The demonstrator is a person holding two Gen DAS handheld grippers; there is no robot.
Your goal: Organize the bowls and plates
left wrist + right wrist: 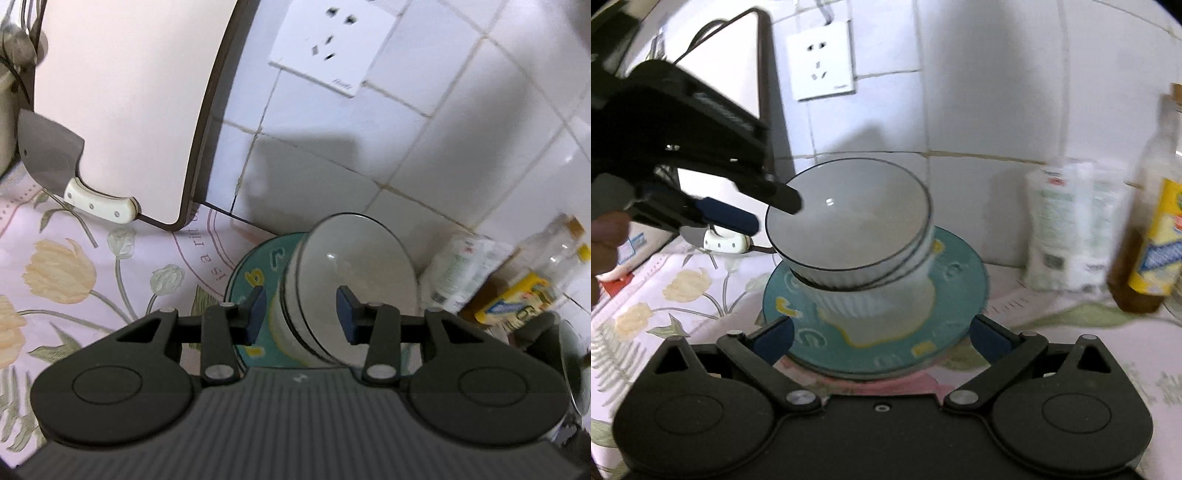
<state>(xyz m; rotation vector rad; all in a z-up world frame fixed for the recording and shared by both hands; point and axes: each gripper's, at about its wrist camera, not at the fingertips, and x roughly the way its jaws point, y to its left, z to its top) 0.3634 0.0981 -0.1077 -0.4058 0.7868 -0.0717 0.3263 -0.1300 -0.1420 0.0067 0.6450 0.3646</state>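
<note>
Two or three white ribbed bowls (354,266) with a dark rim line are nested on a teal plate (255,269) with yellow letters, close to the tiled wall. The top bowl (849,214) sits tilted on the one below. My left gripper (301,314) comes in from the left in the right wrist view (775,214). One finger is over the bowl's inside and one is outside its rim, and neither pad presses on it. My right gripper (882,339) is open wide, its pads on either side of the near edge of the plate (960,280).
A cutting board (129,92) leans on the wall at left with a cleaver (51,155) against it. A wall socket (332,44) is above. A white packet (1071,221) and an oil bottle (1156,229) stand right of the plate. A floral cloth (74,258) covers the counter.
</note>
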